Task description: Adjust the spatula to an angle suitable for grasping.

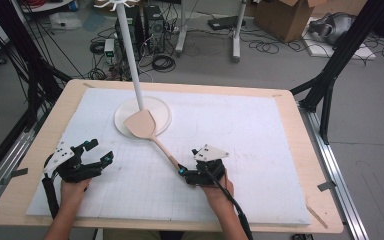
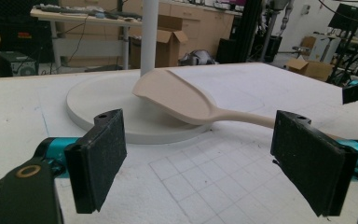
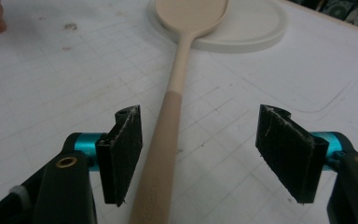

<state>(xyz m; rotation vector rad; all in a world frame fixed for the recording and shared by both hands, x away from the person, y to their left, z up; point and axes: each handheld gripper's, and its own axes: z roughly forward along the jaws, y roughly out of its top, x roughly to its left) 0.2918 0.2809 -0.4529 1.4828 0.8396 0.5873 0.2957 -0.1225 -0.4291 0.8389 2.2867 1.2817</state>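
While the wooden spatula (image 1: 150,134) lay on the white mat (image 1: 260,150) with its blade propped on the round stand base (image 1: 162,111) at about eleven o'clock from the right gripper (image 1: 182,171), that gripper had its handle end between its jaws — both pads stood clear of the wood, nothing yet gripped. The step in hand looked like the grasp itself: the next move called for closing squarely on the handle, which sat nearer one pad (image 3: 121,149), before any lift. The left gripper (image 1: 98,151) waited at nine o'clock, jaws wide and empty — well apart from the spatula.
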